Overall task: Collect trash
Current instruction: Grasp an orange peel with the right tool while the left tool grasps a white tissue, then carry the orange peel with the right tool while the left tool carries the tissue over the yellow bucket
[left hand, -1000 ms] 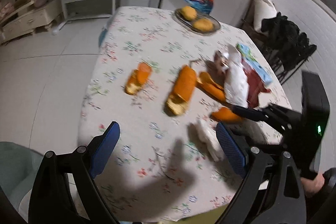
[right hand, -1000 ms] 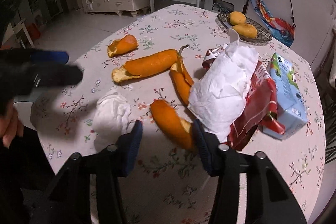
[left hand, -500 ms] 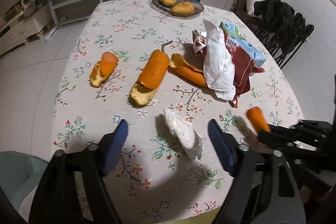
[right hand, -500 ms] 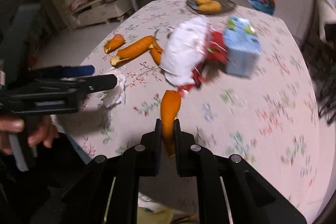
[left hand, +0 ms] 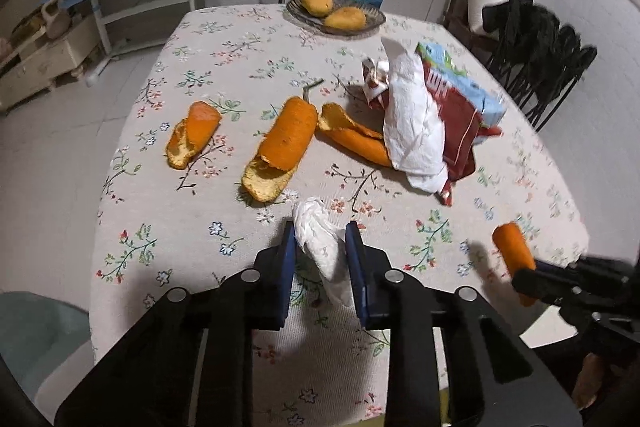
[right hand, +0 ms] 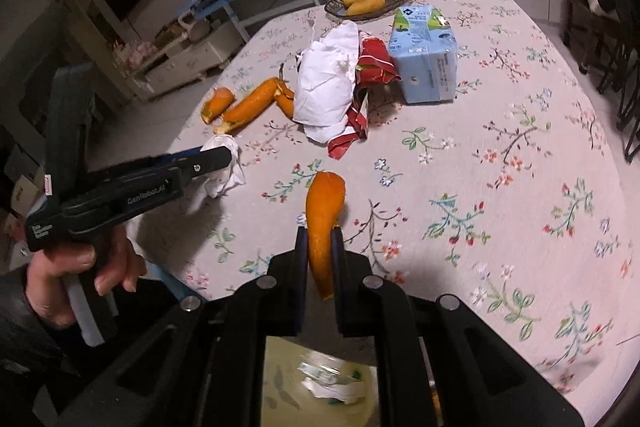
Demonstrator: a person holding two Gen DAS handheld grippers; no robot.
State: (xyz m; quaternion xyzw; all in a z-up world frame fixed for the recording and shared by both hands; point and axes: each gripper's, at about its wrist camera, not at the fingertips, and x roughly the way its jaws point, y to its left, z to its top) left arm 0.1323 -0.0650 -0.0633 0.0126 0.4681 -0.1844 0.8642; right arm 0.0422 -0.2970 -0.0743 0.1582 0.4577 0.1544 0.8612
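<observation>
Right tool (right hand: 319,247) grips peel (right hand: 324,215); wrappers (right hand: 360,99), carton (right hand: 424,55) beyond.

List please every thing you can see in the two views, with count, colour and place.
crumpled tissue: 1, white, between left gripper's fingers
held peel: 1, orange, in right gripper
peels on table: 3, orange, table middle
paper sheet: 1, white, over red wrapper
wrapper: 1, red, beside carton
carton: 1, light blue, lying flat
basket: 1, dark, far edge, two yellow fruits
table: 1, floral cloth
left gripper: black, blue pads
right gripper: black
</observation>
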